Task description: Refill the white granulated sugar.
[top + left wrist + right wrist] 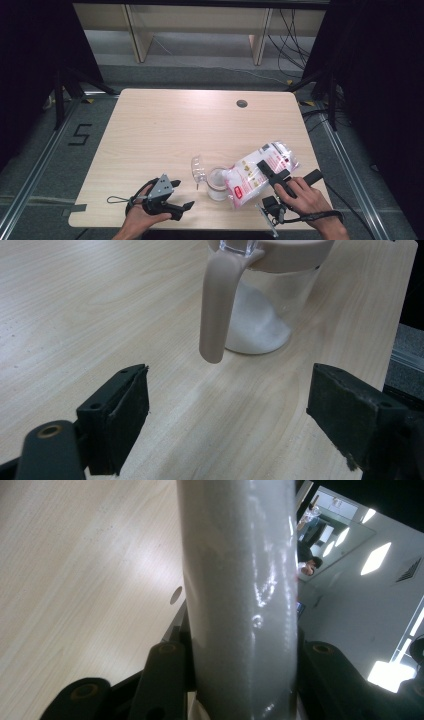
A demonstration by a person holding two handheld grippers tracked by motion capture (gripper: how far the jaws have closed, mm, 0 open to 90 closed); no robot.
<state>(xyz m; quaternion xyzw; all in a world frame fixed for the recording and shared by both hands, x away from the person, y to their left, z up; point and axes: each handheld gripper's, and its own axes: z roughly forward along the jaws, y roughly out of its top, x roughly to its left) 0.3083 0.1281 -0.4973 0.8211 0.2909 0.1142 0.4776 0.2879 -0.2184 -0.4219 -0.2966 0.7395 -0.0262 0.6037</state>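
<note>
white-and-red bag [257,172], beige-lidded clear jar [217,183], pale wood table [165,130]

The jar [260,295] is cut off above its rim; the bag's [257,172] print is unreadable.

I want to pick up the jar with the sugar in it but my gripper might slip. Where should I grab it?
Probably the glass body of the jar, below the beige rim. It stands upright with round sides, so come in level from the near side, where the left gripper already faces it with its jaws open. Put one jaw on each side. Avoid the hanging beige flap: it looks thin and loose.
</note>
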